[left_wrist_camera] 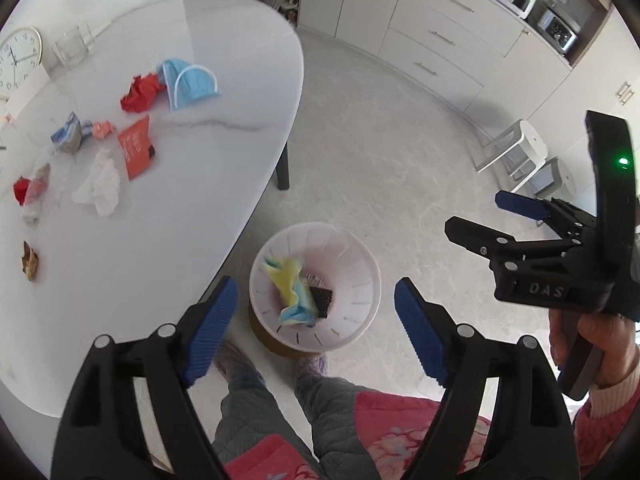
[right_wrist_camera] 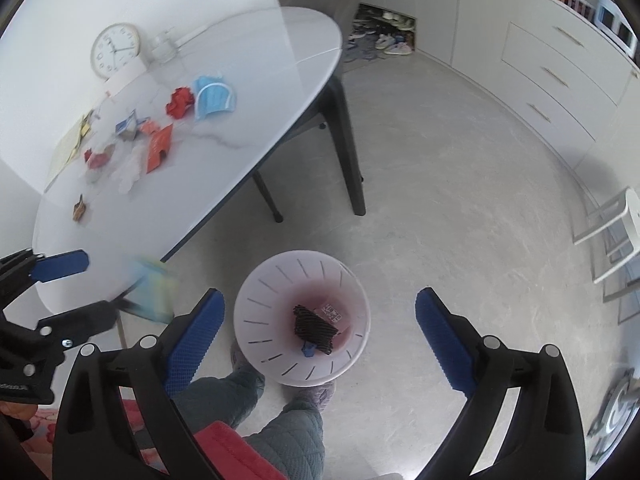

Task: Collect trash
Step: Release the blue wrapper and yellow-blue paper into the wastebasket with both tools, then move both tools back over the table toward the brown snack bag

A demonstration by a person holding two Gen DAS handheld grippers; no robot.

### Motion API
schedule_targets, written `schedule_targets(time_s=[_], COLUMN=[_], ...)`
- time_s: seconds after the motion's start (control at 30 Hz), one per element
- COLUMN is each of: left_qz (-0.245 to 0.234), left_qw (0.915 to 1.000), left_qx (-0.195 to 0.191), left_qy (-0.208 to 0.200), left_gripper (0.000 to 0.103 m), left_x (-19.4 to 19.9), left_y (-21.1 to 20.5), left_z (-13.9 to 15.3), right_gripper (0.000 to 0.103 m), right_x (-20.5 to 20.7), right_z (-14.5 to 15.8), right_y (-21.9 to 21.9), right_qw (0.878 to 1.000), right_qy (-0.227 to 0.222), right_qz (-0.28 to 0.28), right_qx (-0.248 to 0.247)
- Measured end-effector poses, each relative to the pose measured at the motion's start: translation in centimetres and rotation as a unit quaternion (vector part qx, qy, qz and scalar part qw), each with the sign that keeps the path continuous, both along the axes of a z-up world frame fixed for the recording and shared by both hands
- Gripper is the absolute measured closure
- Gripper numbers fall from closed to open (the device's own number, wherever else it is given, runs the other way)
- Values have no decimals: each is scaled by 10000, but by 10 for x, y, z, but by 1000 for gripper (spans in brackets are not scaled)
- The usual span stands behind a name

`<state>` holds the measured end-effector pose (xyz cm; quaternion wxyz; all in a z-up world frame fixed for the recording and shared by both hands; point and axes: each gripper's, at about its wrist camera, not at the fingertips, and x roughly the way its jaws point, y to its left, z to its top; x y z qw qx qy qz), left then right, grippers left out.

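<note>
A white slotted bin (left_wrist_camera: pixel 354 268) (right_wrist_camera: pixel 260 292) stands on the floor beside the table. My left gripper (left_wrist_camera: pixel 314 332) (right_wrist_camera: pixel 80 292) is open above it with nothing between its pads. A yellow and blue crumpled piece (left_wrist_camera: pixel 290 290) shows inside the bin; in the right wrist view it is a blur (right_wrist_camera: pixel 154 292) just off the left fingertips, free of them. My right gripper (right_wrist_camera: pixel 318 340) (left_wrist_camera: pixel 496 220) hangs open and empty over the bin, where a dark netted piece (right_wrist_camera: pixel 314 326) lies. On the table remain a blue face mask (left_wrist_camera: pixel 192 82), red crumpled paper (left_wrist_camera: pixel 140 92), an orange wrapper (left_wrist_camera: pixel 136 148) and white tissue (left_wrist_camera: pixel 100 184).
The white oval table (left_wrist_camera: pixel 224 152) has dark legs (right_wrist_camera: pixel 348 152) near the bin. A clock (right_wrist_camera: pixel 116 50) and a glass stand at its far side. The person's legs and slippers (right_wrist_camera: pixel 308 394) are right beside the bin. A white stool (left_wrist_camera: pixel 516 152) and drawer cabinets (left_wrist_camera: pixel 440 36) lie to the right.
</note>
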<state>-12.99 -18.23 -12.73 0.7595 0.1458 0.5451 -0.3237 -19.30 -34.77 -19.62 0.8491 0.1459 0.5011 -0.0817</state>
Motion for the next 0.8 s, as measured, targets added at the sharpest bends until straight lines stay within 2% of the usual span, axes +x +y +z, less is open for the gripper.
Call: schedule_targets(time_s=[0.13, 0.3, 0.37, 0.5, 0.57, 0.63, 0.8], left_qz=[34, 194, 303, 625, 805, 1014, 1608], left_qw=[9999, 9995, 9992, 9974, 9961, 9941, 9858], left_qx=[41, -30, -50, -157, -189, -223, -287], left_qy=[-129, -235, -267, -321, -319, -324, -393], left_gripper=[16, 15, 11, 11, 11, 11, 8], left_x=[0, 6, 10, 22, 30, 39, 63], left_y=[2, 12, 18, 37, 48, 62, 105], left_z=[5, 13, 16, 23, 26, 29, 37], right_gripper=[7, 7, 7, 7, 3, 3, 3], right_x=[0, 7, 11, 21, 26, 32, 52], right_z=[1, 7, 11, 21, 25, 31, 41], right_y=[-2, 6, 11, 24, 31, 39, 62], right_qw=[9999, 10000, 10000, 9998, 9996, 9993, 9984], right_qy=[-24, -44, -62, -135, -175, -240, -304], right_qz=[-97, -28, 31, 133, 184, 250, 437], right_qx=[53, -13, -49, -110, -137, -167, -174])
